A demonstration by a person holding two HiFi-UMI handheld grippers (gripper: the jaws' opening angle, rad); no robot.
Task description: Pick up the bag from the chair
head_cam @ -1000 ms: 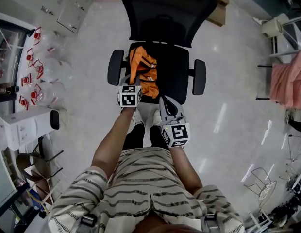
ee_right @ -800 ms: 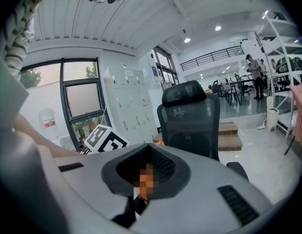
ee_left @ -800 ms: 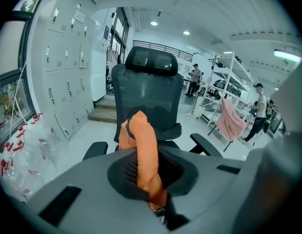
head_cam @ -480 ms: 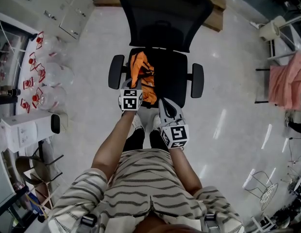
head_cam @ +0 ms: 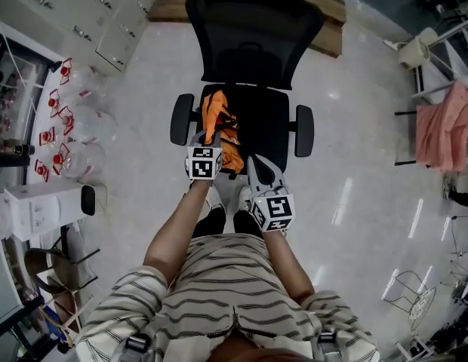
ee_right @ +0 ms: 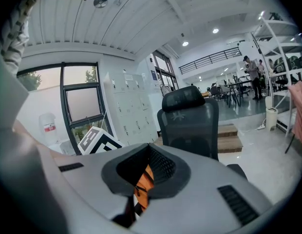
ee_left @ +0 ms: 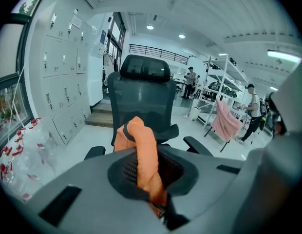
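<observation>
An orange bag (head_cam: 221, 121) with black straps lies on the left half of the black office chair's seat (head_cam: 268, 127). My left gripper (head_cam: 209, 133) reaches over the seat's front edge and is shut on a bunched orange fold of the bag (ee_left: 143, 152), which rises out between its jaws. My right gripper (head_cam: 254, 160) hovers at the seat's front edge, just right of the bag, with its jaws together. Through the hollow in the right gripper (ee_right: 136, 199) a bit of the orange bag (ee_right: 143, 182) shows behind.
The chair has a tall mesh backrest (head_cam: 253, 32) and two armrests (head_cam: 181, 119) (head_cam: 304, 130). Clear bottles with red tags (head_cam: 64, 138) lie on the floor at left. White lockers (head_cam: 106, 21) stand at far left, and a pink cloth (head_cam: 445, 127) hangs on a rack at right.
My left gripper has risen a little with the bag's fold, so the orange fabric is gathered narrower on the seat. The right gripper has stayed put.
</observation>
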